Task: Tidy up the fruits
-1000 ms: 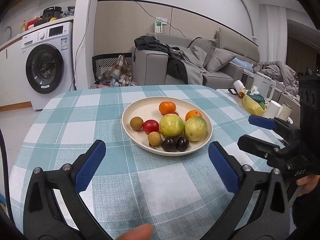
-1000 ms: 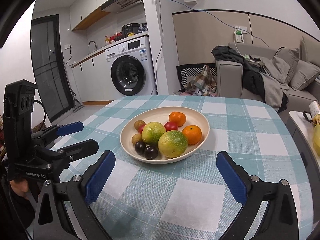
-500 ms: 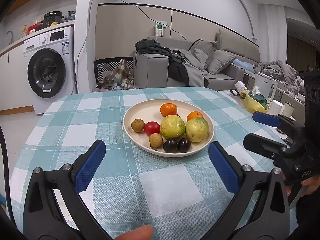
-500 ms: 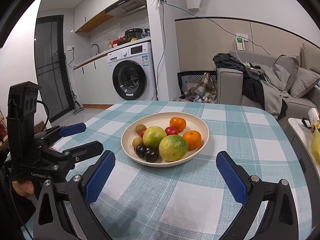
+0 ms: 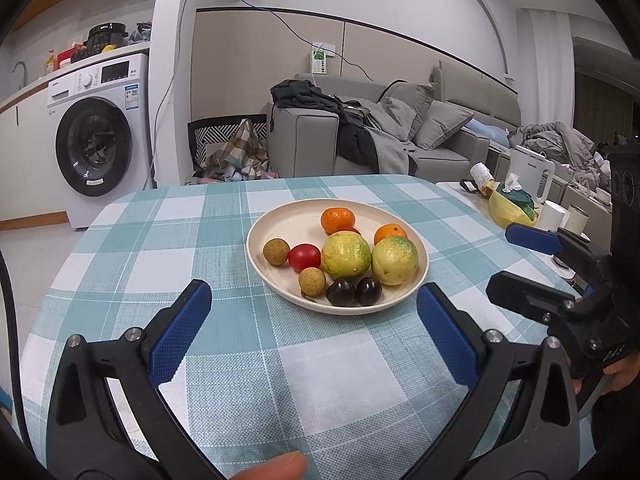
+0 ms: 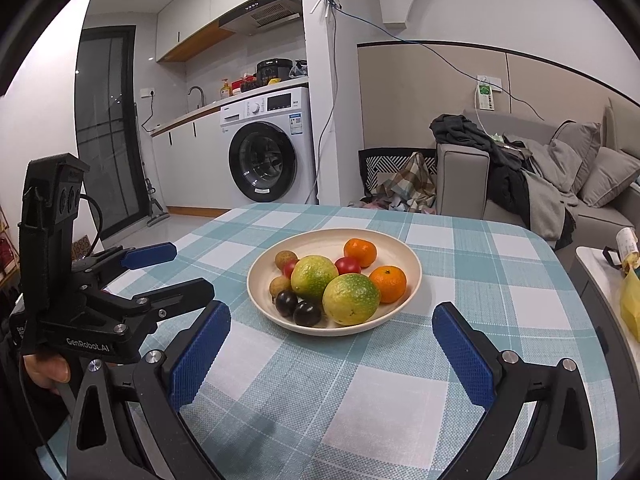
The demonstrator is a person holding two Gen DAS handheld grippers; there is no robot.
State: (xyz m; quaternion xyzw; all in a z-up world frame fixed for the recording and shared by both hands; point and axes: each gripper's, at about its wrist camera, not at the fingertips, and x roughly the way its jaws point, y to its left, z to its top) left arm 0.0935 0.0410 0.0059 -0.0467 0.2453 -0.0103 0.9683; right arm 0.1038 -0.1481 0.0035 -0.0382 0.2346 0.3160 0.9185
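Observation:
A cream plate point(image 5: 280, 216) sits mid-table on the teal checked cloth. It holds two oranges point(image 5: 338, 220), two yellow-green round fruits point(image 5: 346, 254), a red tomato point(image 5: 305, 257), two brown longans point(image 5: 276, 252) and two dark purple fruits point(image 5: 341, 292). My left gripper point(image 5: 312, 328) is open, hovering just short of the plate's near rim. My right gripper point(image 6: 332, 344) is also open, facing the same plate point(image 6: 400, 248) from the other side. Each gripper shows in the other's view: the right gripper point(image 5: 516, 268) and the left gripper point(image 6: 176, 272). Neither holds anything.
A white side table point(image 5: 456, 188) at the right carries a yellow bag point(image 5: 510, 210), a kettle point(image 5: 530, 172) and cups. A washing machine point(image 6: 266, 152) and a grey sofa point(image 5: 420, 140) stand beyond the table. A hand point(image 6: 44, 368) grips the left tool.
Both views have shifted slightly, so the plate sits a little lower in frame. Both grippers stay open and the fruit has not moved.

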